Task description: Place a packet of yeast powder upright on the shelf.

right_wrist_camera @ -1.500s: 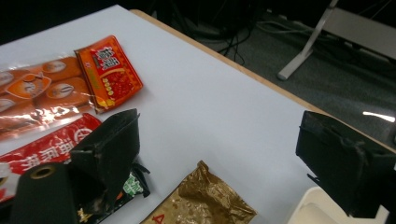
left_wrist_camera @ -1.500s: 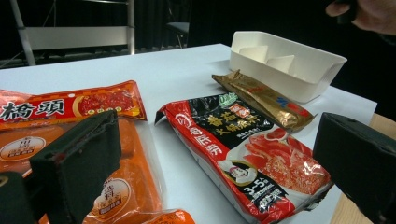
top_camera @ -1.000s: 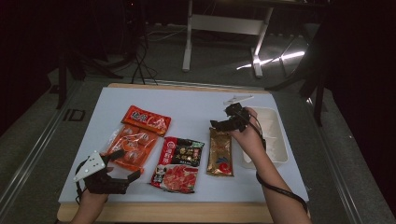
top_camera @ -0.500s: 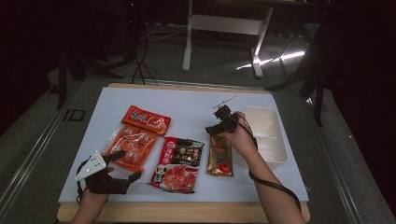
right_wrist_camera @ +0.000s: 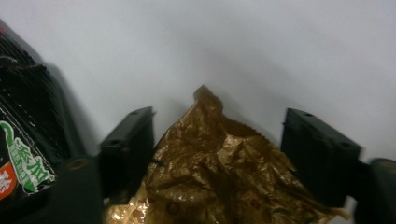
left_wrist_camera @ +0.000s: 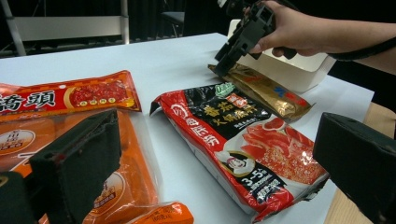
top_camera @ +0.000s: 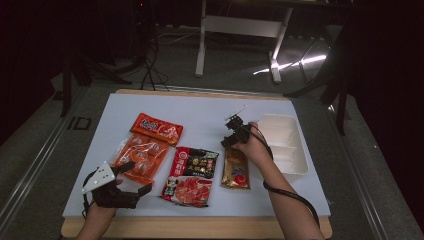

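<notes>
A gold foil packet lies on the white table beside a white tray. My right gripper points down at the packet's far end. In the right gripper view the crumpled gold packet sits between the jaws of my right gripper. The jaws have just been closing, and a gap still shows at the right pad. My left gripper rests open near the front left of the table, with nothing between its jaws. In the left gripper view, the right gripper touches down on the gold packet.
A red and black packet lies left of the gold one. An orange packet and a red packet lie farther left. The wooden table edge runs along the front. A cable trails from the right forearm.
My right gripper has come down and leftward from beside the tray to the gold packet's far end. My left gripper has stayed where it was.
</notes>
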Motion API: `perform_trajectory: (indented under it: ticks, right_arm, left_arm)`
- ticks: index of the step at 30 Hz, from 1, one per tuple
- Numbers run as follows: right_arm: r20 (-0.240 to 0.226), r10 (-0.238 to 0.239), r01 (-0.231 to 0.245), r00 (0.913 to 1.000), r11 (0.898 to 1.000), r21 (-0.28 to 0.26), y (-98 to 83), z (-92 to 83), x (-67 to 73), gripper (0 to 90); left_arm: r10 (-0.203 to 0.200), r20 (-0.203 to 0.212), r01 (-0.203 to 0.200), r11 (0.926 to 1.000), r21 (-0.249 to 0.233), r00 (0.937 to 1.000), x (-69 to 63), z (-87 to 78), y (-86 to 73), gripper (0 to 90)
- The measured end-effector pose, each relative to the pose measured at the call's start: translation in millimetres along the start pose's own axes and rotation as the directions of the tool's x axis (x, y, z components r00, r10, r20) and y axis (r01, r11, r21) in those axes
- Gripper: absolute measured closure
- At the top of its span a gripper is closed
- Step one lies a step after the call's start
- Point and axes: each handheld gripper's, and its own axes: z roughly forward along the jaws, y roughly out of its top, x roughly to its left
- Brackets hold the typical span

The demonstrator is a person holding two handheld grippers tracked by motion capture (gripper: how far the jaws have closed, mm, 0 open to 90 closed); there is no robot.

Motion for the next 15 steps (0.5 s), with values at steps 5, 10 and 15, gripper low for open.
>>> perform_trajectory:
  ticks: [5, 10, 15]
  right_arm:
    - [-0.050, 0.021, -0.019, 0.9985, 0.999, 0.035, -0.4, 6.7, 0.3, 45.5]
    - [-0.047, -0.004, 0.007, 0.9989, 0.998, 0.062, -1.0, 9.0, 3.7, 62.5]
    - [-0.063, 0.003, 0.001, 0.9980, 0.998, 0.063, -0.7, 8.1, 2.1, 75.5]
  left_arm:
    - [0.004, 0.000, -0.004, 1.0000, 0.009, 1.0000, -0.4, 1.1, -0.2, 1.8]
    - [0.015, -0.001, -0.015, 0.9997, 0.021, 0.9999, -1.3, 2.4, -0.6, 1.8]
    - [0.028, 0.000, -0.028, 0.9990, 0.034, 0.9996, -2.5, 3.8, -1.0, 1.8]
